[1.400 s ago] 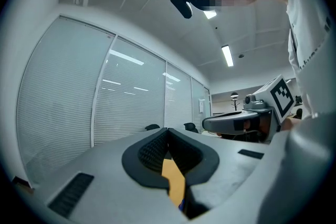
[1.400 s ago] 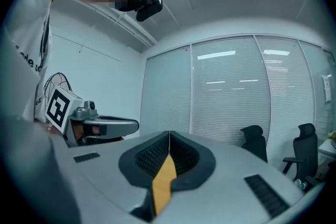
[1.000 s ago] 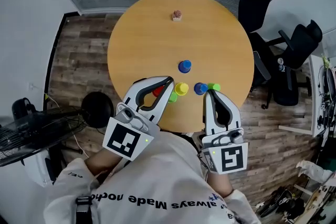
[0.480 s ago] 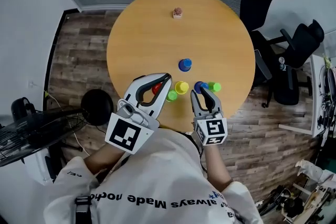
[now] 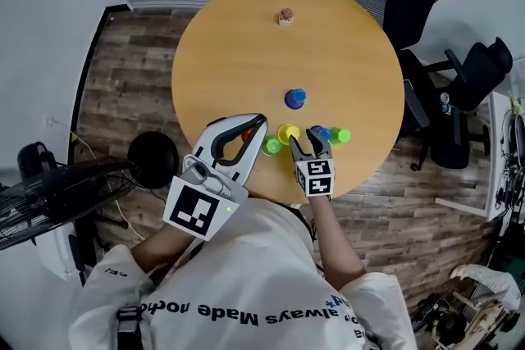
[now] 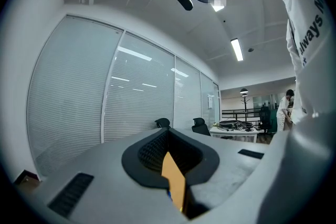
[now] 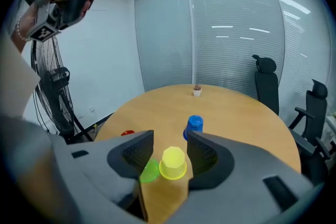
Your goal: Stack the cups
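The yellow cup (image 7: 172, 162) stands upside down on the counter (image 5: 238, 45), framed between the opening jaws of my right claw (image 5: 307, 145), neither pad on it. A green cup (image 7: 149, 171) sits just beside it on its left (half hidden behind my jaw). A blue cup (image 7: 194, 126) stands upside down farther out. A second blue cup (image 5: 321, 133) and a second green cup (image 5: 340, 136) touch at the right. A red cup (image 7: 127, 133) sits off to the left.

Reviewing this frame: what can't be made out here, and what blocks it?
Red cup: head view, mostly under the left gripper; right gripper view shows only a sliver.
Near blue cup and rightmost green cup: head view, too small to tell whether they touch.
Small item at the far edge: too small to identify.
Left gripper view: its own body hides nearly all the table.
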Available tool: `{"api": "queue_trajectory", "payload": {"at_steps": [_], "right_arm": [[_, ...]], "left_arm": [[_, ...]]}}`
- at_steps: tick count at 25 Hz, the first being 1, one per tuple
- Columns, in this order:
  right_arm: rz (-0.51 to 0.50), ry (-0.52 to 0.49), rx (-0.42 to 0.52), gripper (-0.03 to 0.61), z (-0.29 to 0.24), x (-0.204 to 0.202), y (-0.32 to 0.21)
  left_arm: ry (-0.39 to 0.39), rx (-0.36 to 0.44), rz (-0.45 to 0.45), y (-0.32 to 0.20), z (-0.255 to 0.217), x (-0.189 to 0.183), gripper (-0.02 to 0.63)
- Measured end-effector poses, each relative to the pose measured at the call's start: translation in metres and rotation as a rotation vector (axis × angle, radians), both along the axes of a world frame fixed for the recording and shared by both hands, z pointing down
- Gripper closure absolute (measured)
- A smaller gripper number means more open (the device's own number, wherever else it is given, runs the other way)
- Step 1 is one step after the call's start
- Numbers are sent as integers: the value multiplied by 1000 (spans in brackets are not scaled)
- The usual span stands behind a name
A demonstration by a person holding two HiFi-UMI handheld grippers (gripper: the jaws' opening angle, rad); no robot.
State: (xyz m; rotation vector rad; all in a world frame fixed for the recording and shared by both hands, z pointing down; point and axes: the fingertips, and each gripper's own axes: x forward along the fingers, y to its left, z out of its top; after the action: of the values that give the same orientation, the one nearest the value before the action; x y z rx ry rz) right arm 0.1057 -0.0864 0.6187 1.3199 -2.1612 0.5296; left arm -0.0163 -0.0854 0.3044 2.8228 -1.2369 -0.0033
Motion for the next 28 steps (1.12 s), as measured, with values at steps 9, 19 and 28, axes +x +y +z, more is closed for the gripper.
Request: {"api": "queue_trajectory", "payload": {"at_steps": [9, 19, 28], "right_arm": [[-24, 56, -122, 337, 58, -6, -11], [-18, 66, -195, 334, 85, -8, -15], [11, 66, -183, 348, 85, -1, -14]], "left_arm": [[-8, -16, -20, 5, 5, -12, 589], [-24, -33, -47, 6, 7, -25, 589], [-25, -32, -49, 7, 6, -26, 589]]}}
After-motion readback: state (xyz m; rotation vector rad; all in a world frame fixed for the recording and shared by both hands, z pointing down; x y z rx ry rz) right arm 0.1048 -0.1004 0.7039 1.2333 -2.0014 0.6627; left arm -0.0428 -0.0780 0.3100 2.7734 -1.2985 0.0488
